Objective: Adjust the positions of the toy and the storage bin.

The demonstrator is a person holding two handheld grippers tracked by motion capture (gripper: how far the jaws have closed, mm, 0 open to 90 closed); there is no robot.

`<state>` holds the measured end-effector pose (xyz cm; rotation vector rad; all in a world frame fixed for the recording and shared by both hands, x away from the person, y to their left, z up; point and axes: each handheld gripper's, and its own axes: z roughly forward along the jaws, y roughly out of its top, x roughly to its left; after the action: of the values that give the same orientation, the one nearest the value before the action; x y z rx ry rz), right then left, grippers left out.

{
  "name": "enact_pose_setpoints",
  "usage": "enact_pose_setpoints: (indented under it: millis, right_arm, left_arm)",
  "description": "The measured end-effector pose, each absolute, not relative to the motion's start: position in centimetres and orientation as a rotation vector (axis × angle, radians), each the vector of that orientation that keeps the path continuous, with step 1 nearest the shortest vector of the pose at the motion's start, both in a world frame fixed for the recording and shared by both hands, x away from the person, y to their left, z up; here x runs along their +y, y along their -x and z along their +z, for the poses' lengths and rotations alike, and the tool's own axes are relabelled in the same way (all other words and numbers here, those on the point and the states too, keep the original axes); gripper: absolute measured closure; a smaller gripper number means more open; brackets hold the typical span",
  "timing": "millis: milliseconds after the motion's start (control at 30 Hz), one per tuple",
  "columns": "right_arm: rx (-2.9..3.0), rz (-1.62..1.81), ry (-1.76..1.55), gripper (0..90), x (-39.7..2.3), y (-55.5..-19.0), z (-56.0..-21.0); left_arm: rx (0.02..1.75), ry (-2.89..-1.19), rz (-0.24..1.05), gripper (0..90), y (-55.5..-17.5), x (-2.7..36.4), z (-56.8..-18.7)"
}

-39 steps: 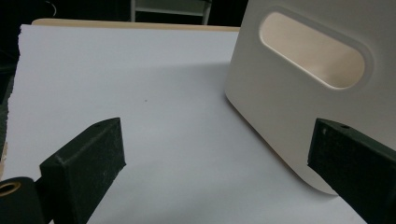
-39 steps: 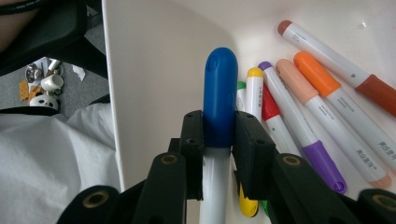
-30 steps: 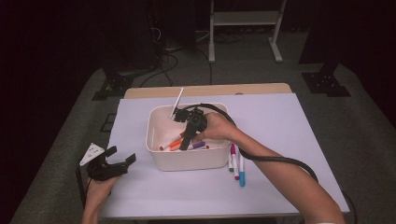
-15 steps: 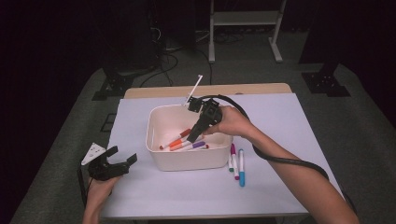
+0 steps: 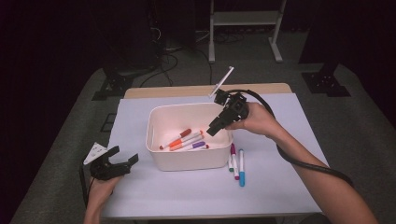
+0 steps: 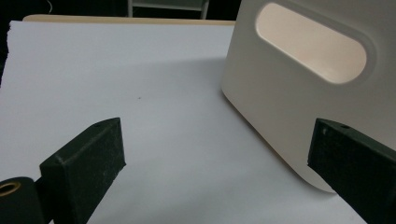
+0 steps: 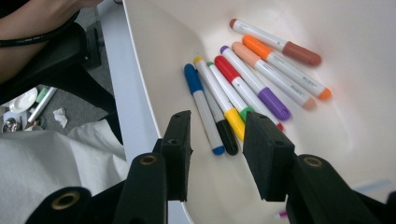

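Right gripper [image 5: 213,129] over the white bin [image 5: 154,140], nothing held.
Jaws partly apart above markers [image 7: 243,88] (left gripper [image 5: 122,158] wide, parked).

The black two-jaw right gripper [image 5: 211,129] pointed downward, jaws parted and empty; the black left gripper [image 5: 124,157] lay level, jaws wide.

Coloured markers [image 7: 243,88] flat inside white bin [image 5: 159,154].
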<state>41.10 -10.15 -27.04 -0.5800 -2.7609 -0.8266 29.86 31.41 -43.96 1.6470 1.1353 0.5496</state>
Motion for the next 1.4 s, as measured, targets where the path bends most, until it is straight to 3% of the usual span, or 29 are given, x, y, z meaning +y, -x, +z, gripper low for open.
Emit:
enact_pose_setpoints:
  millis: [567, 1000, 1400]
  right_arm:
    - [-2.727, -1.019, 0.773, 55.4, -19.0, -39.2, -26.4]
    - [-2.613, -0.983, 0.967, 48.4, -22.8, -38.6, -34.8]
    - [-2.617, -0.876, 1.097, 47.0, -20.9, -38.1, -41.0]
  left_arm:
    - [1.141, -1.650, 0.553, 2.5, -29.8, 31.4, -43.9]
    - [1.143, -1.650, 0.551, 2.5, -29.9, 31.2, -44.0]
    - [1.150, -1.645, 0.549, 2.5, -29.7, 31.5, -44.0]
